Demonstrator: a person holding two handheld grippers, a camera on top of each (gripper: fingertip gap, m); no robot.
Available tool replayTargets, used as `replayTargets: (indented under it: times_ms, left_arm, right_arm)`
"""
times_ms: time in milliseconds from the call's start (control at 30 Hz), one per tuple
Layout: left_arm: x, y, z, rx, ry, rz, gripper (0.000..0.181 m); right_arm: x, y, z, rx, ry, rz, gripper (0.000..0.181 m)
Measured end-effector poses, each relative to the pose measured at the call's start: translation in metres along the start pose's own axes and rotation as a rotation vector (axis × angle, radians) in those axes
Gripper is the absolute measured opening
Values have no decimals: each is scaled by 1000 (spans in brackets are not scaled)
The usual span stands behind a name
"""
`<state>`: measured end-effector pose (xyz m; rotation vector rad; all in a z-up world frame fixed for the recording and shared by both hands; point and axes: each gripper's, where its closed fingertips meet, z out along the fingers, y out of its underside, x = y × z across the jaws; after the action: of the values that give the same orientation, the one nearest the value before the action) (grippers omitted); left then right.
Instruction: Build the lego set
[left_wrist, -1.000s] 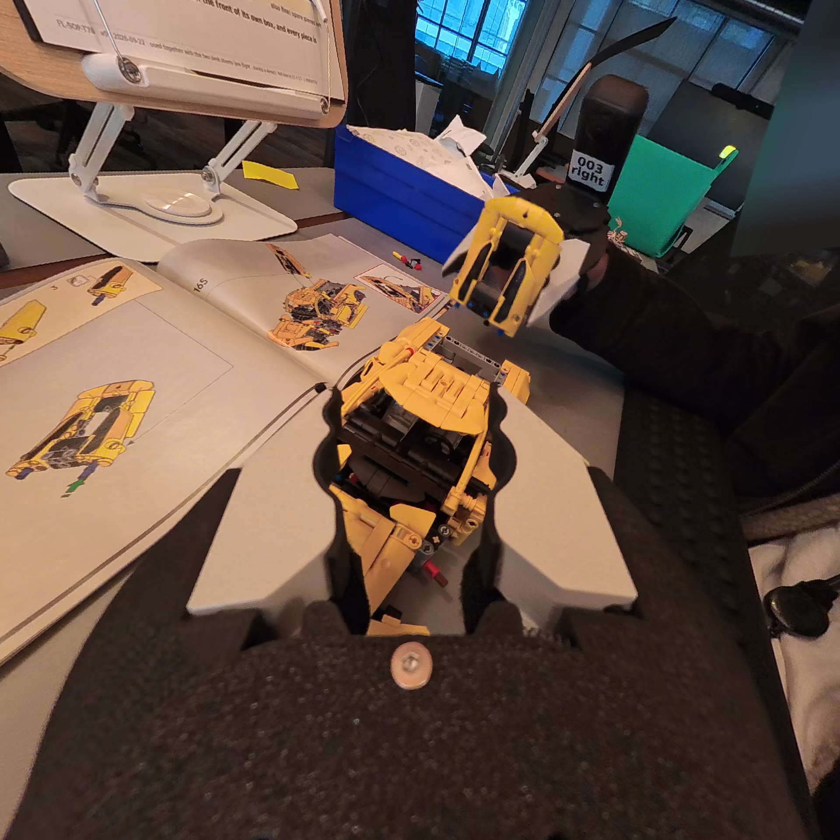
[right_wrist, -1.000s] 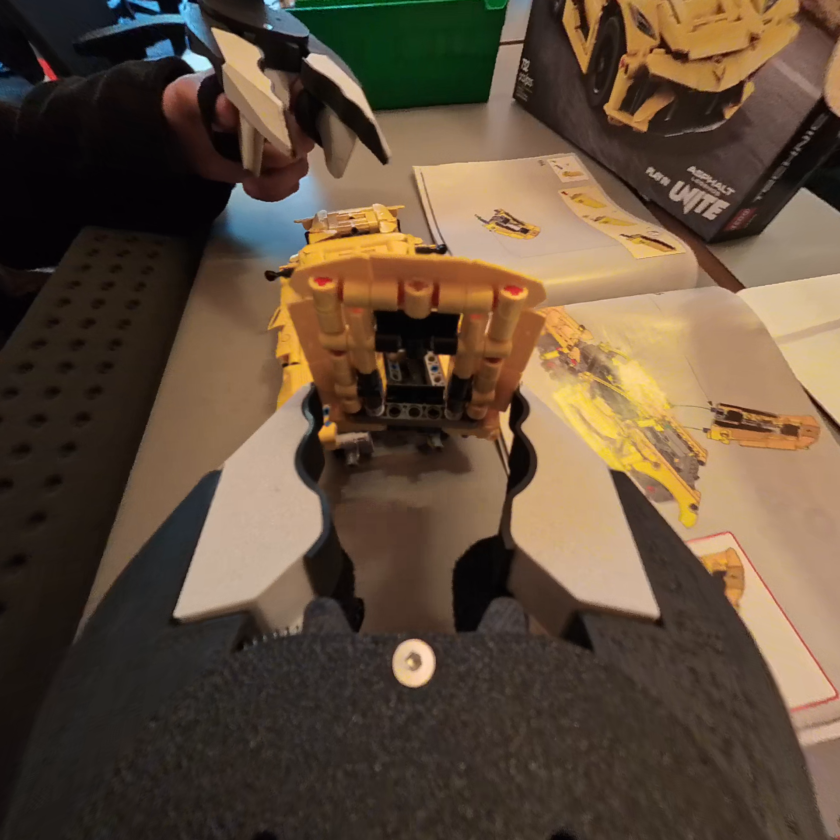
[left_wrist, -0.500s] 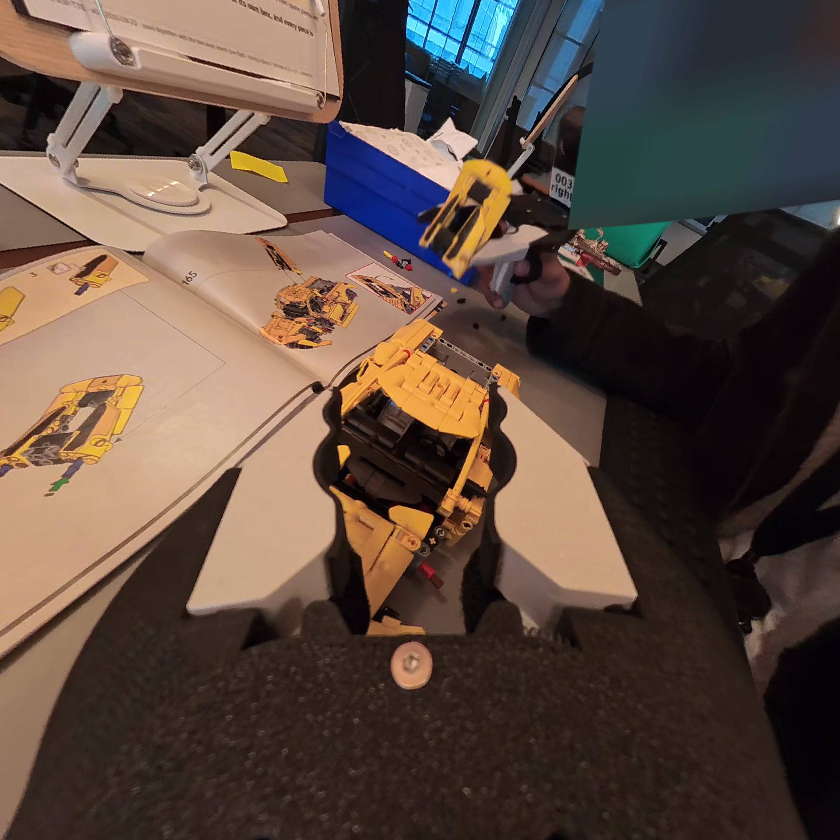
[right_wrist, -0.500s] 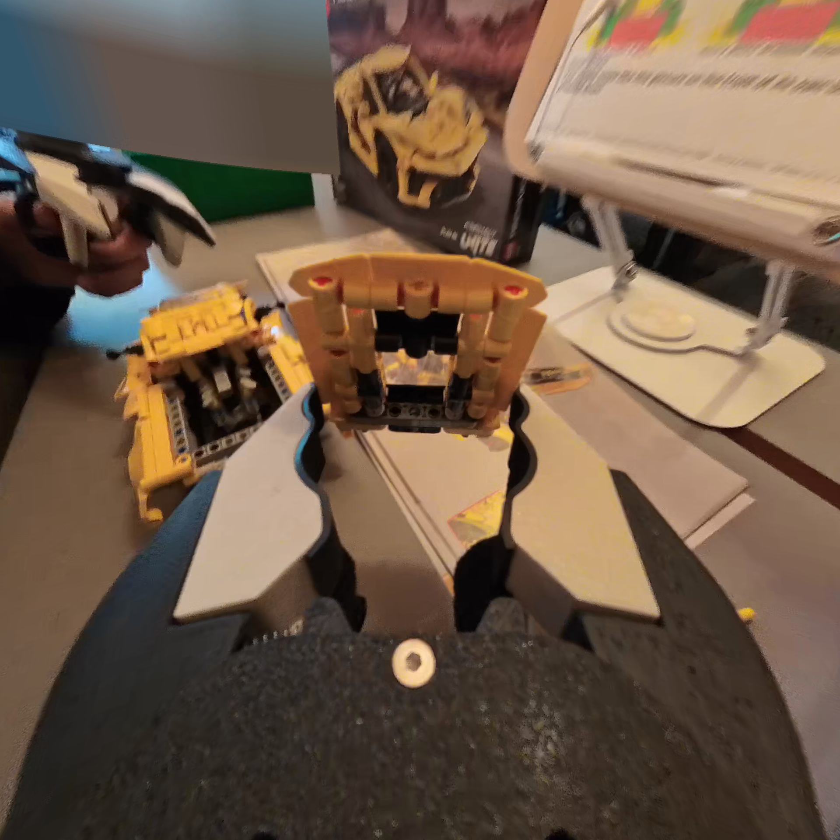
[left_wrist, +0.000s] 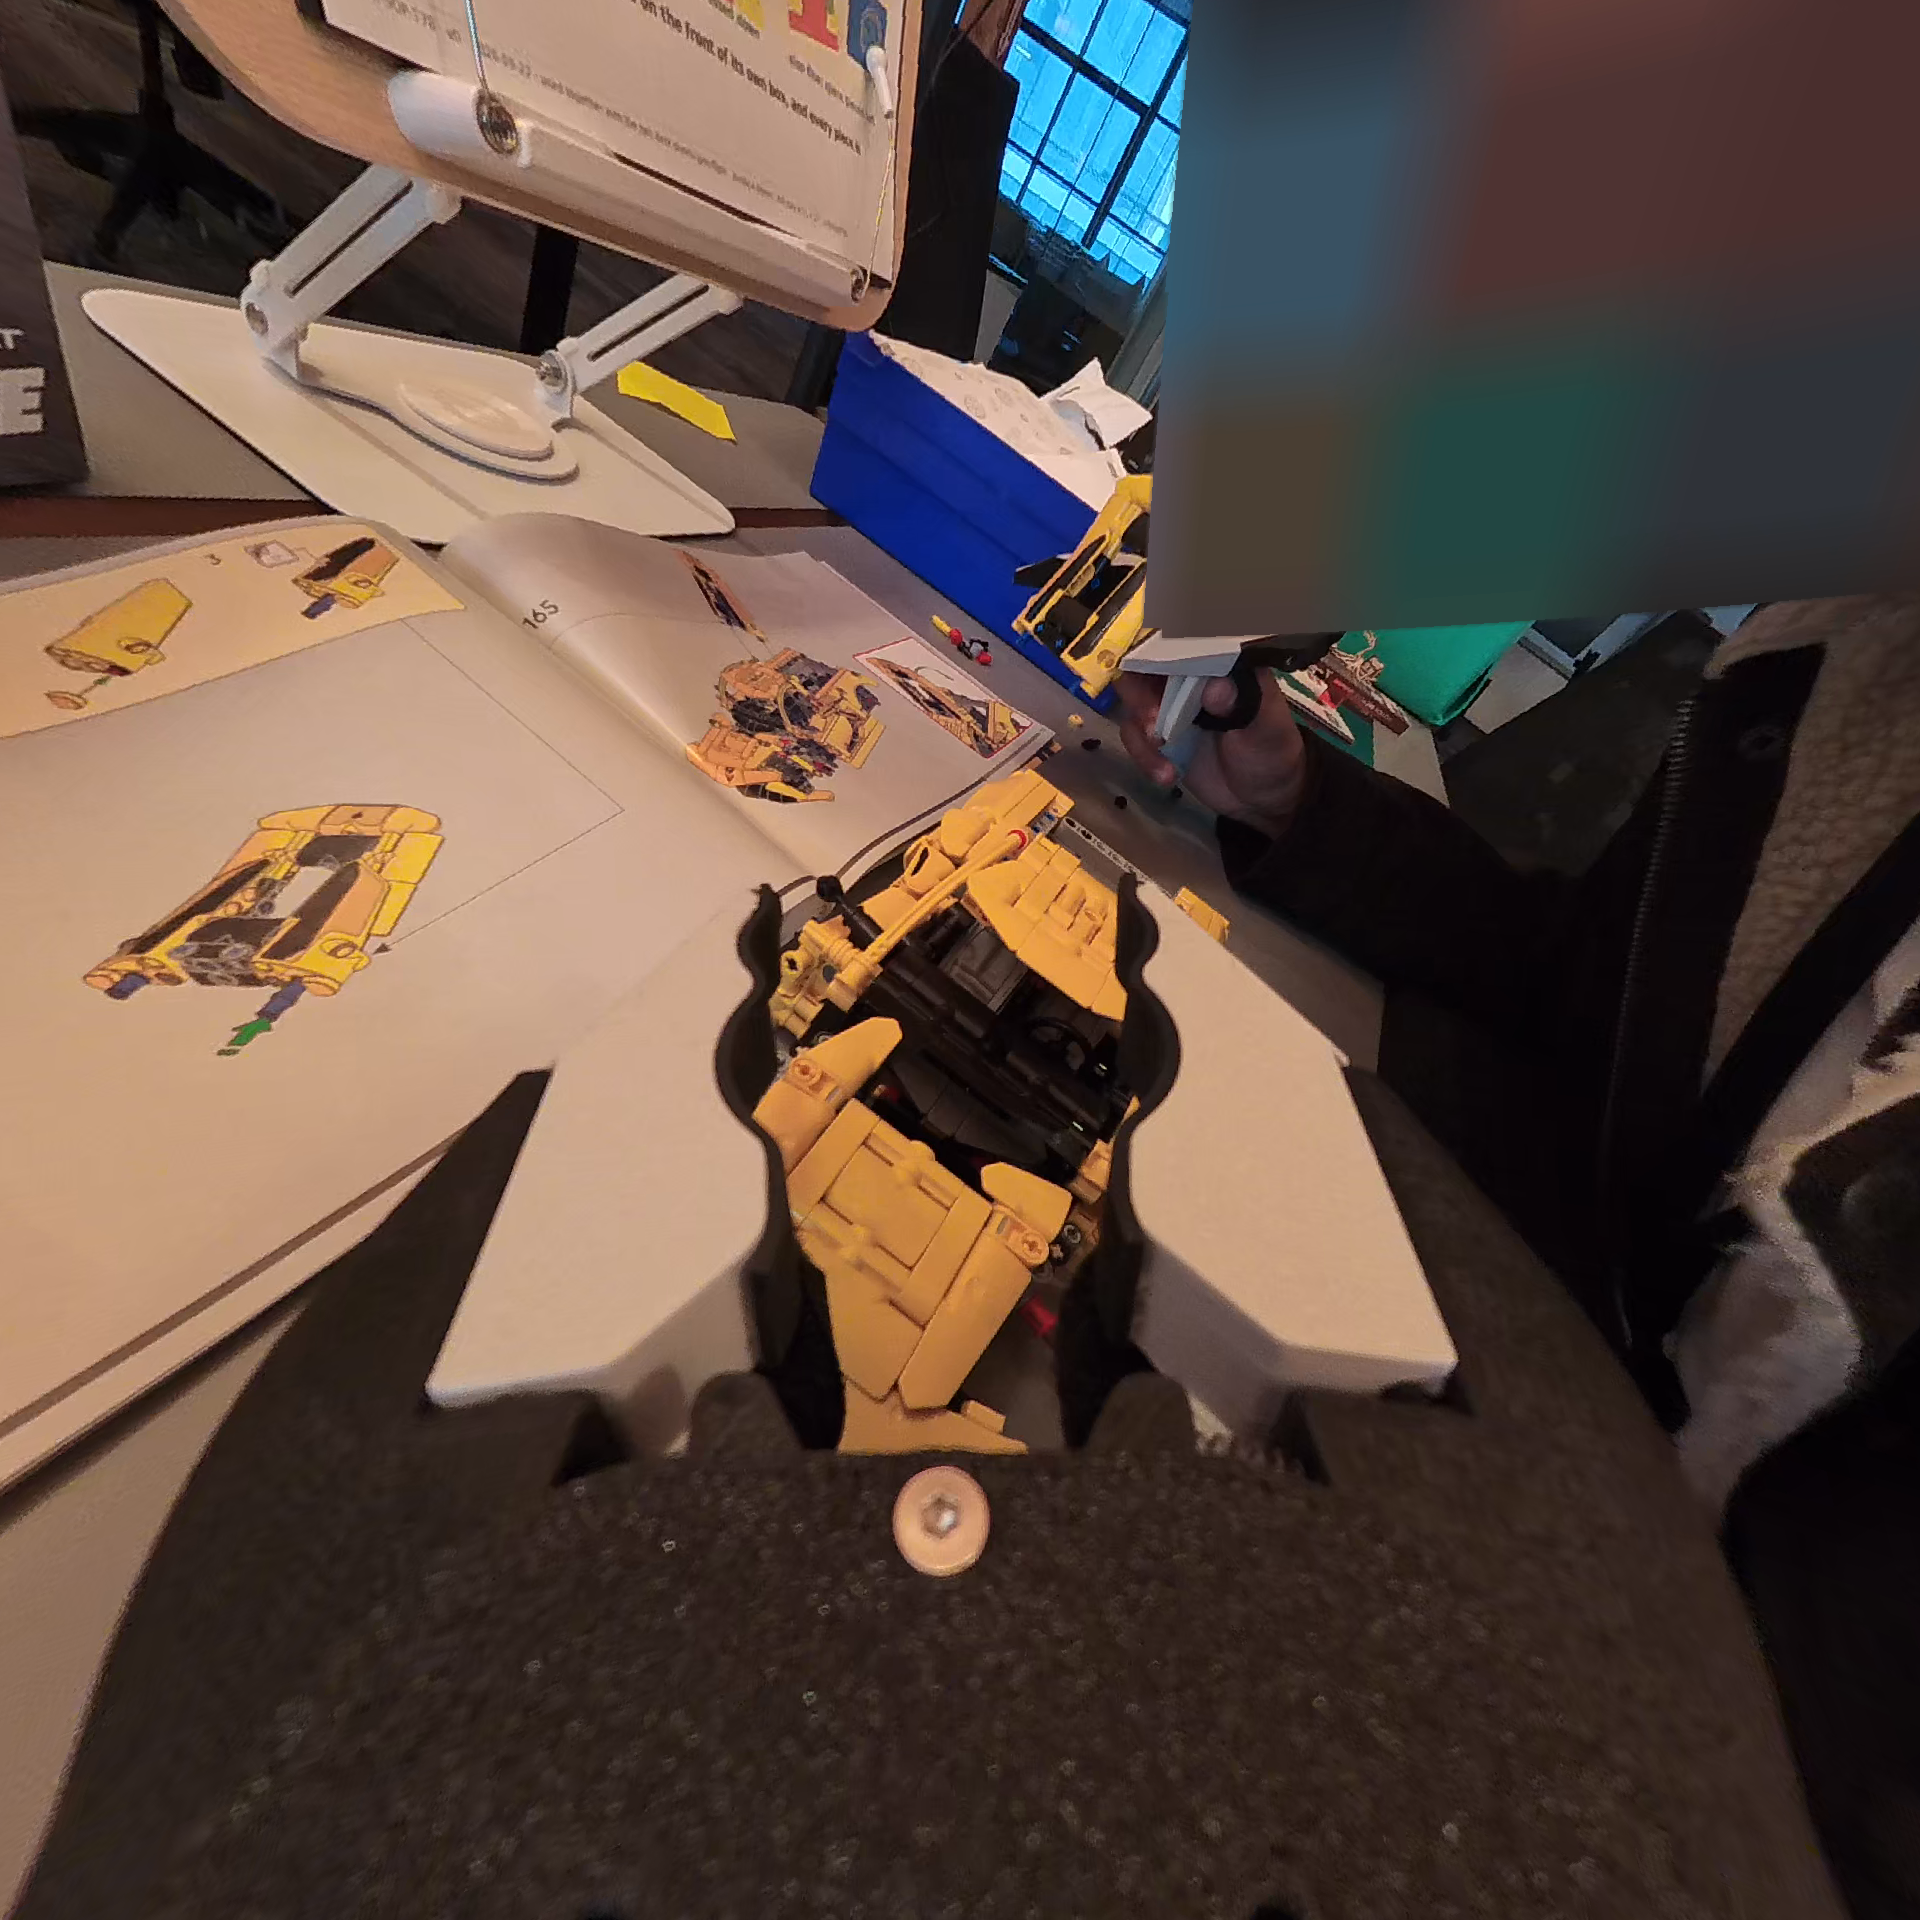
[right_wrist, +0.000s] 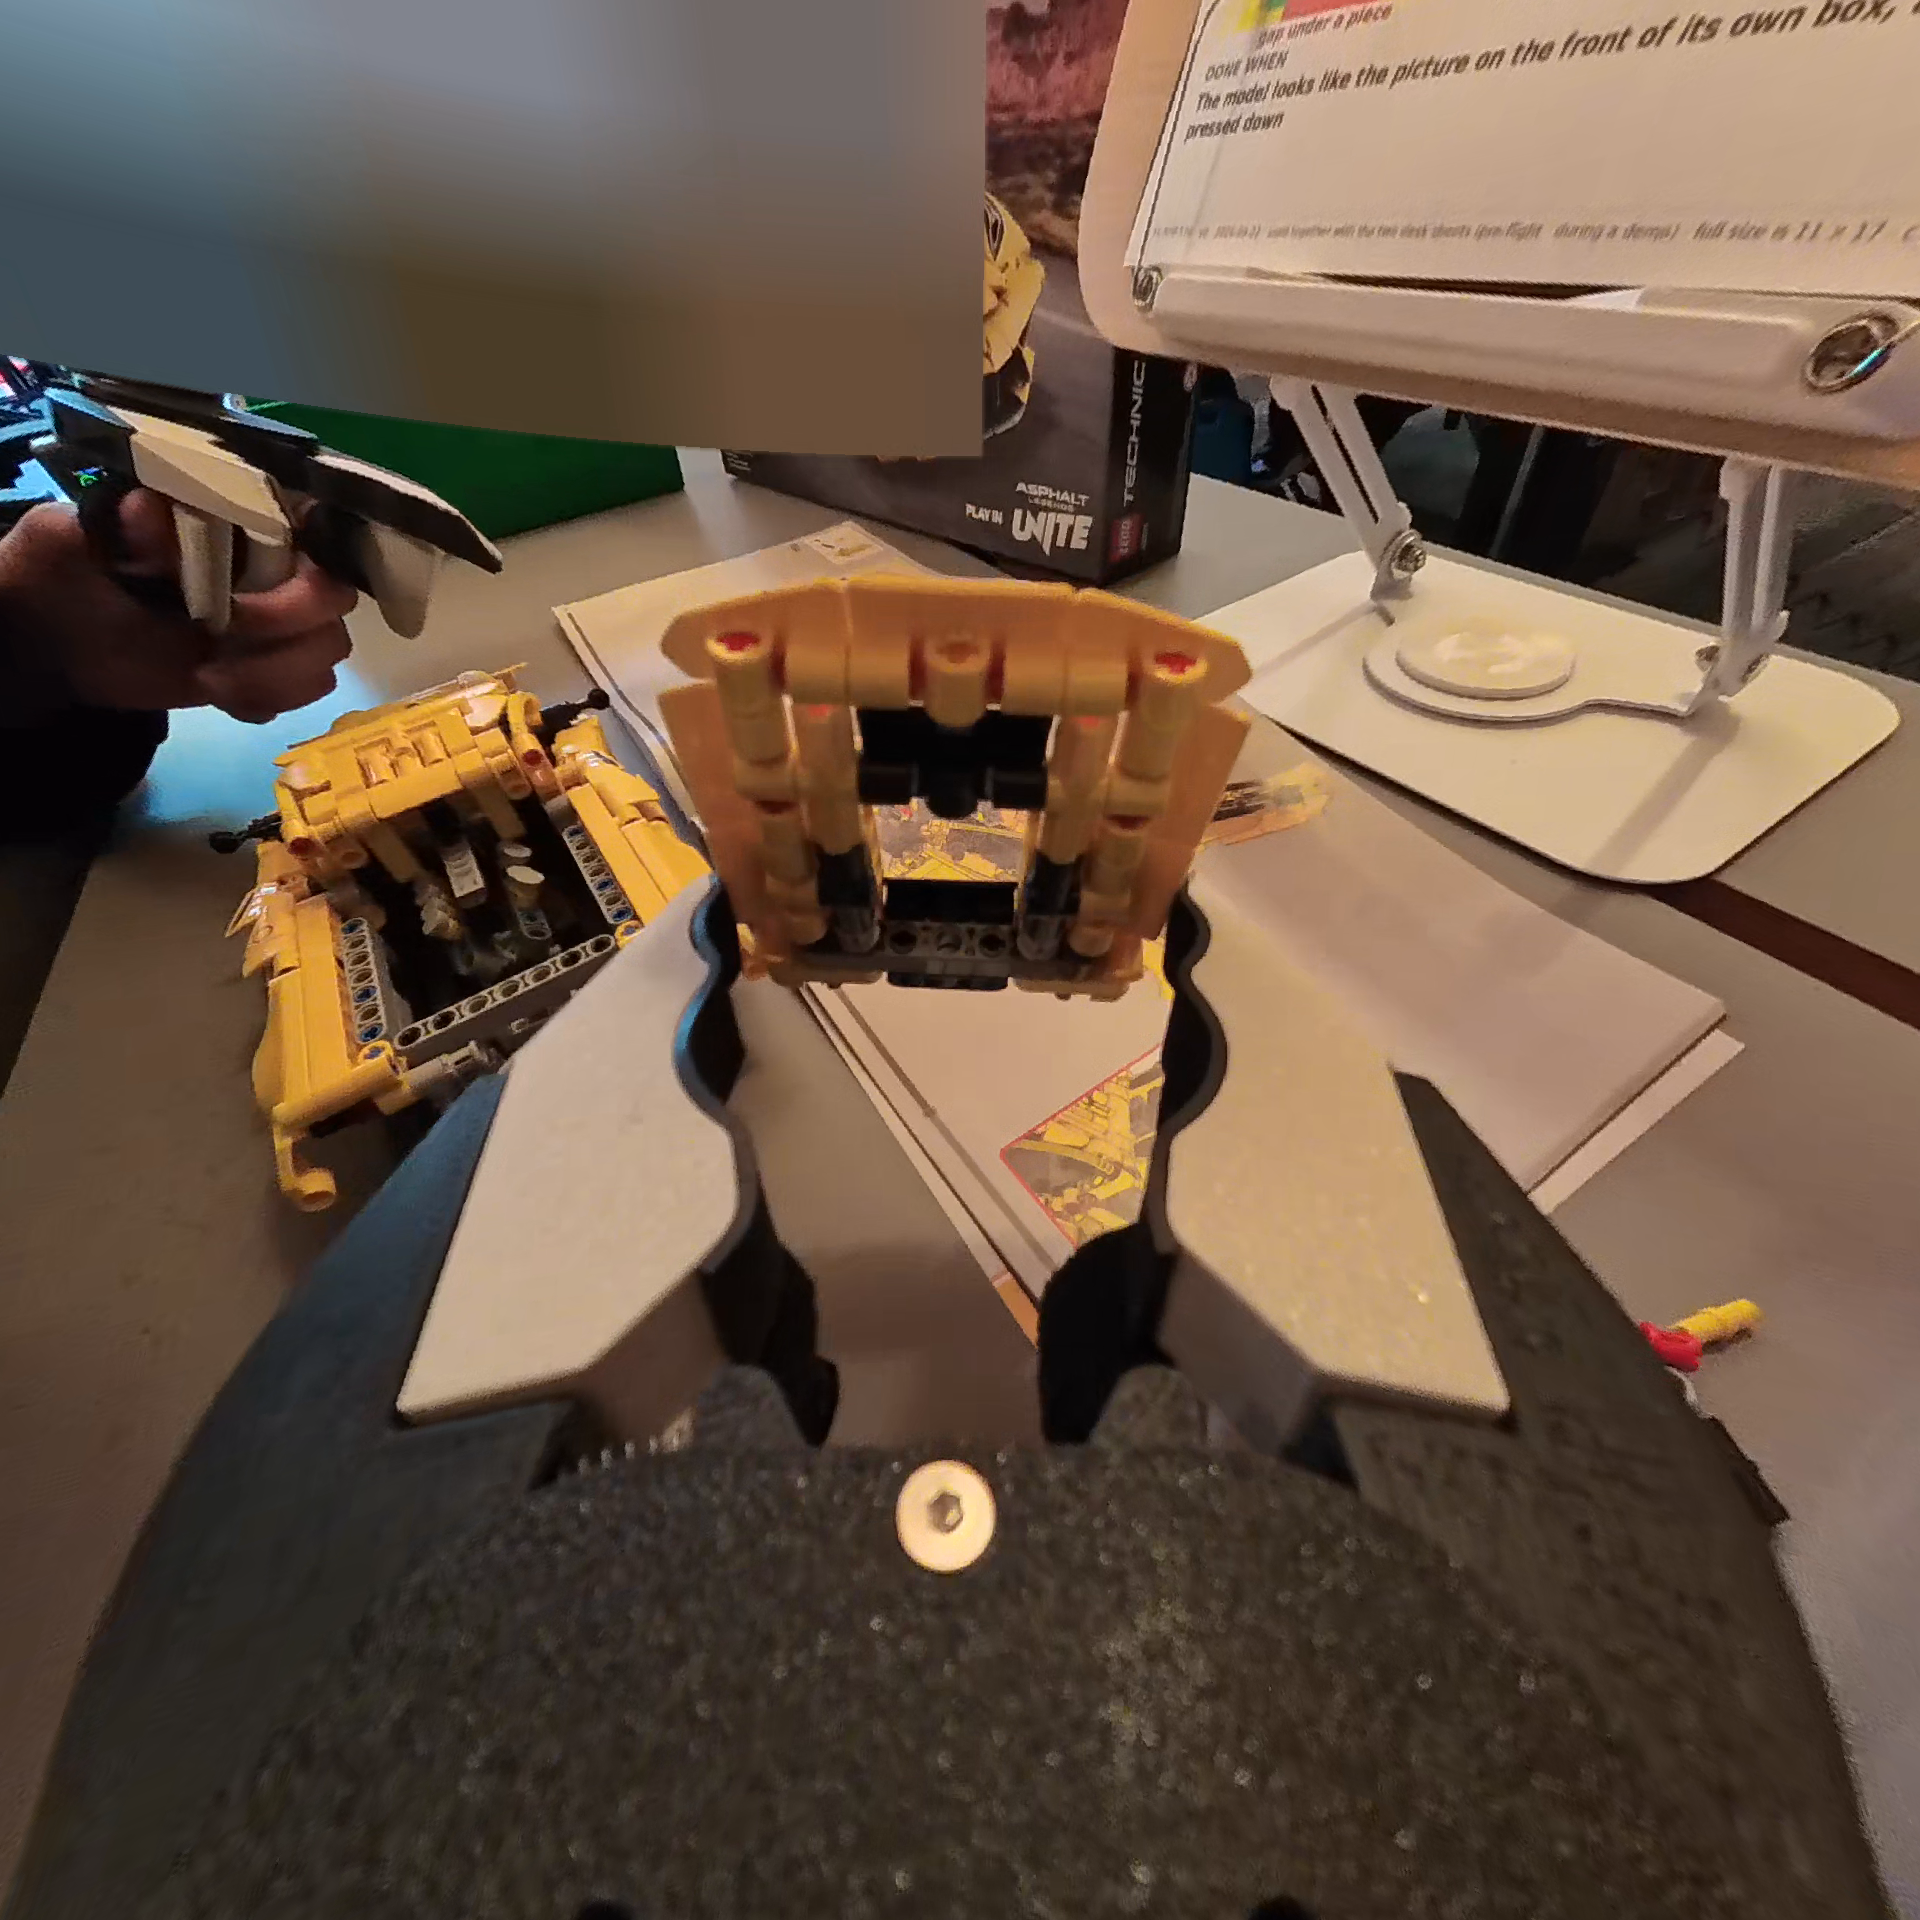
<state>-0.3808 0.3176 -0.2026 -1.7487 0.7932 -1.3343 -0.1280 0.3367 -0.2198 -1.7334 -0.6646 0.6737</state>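
**Yellow panel held clear of the car body before fitting**

The right claw (right_wrist: 940, 935) is clamped on a yellow panel assembly (right_wrist: 951, 779), which is held upright above the table (right_wrist: 125, 1195), well apart from the yellow car body (right_wrist: 436, 883). In the right wrist view the left claw (right_wrist: 343, 551) is seen above the car body, its fingers spread and nothing between them (the left wrist view merely looks down on the model through the gap). The car body (left_wrist: 956, 1060) lies on the table just beside the open instruction booklet (left_wrist: 312, 831). The panel is judged to be meant for the open rear bay, where grey beams with pin holes are exposed. For a clean fit, the panel's lower pins should be lined up squarely over those holes before any pressure is applied, and the body should be steadied by the left claw so that it does not slide. The push is best made straight and evenly, since a tilted entry could bind one side.
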Motion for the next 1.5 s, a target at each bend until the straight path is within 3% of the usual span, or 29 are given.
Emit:
replayTargets:
  times_ms: [833, 1400, 1500]
  left_arm:
    - [6, -7, -6, 36, -29, 57, 64]
    - [13, -14, -14, 89, -127, 172, 59]
    - [10, -14, -15, 88, -144, 178, 59]
  right_arm:
    - [-7, -4, -2, 33, -27, 11, 82]
    - [-21, 0, 6, -6, -51, -54, 82]
    - [-34, 9, 7, -69, -117, -40, 82]
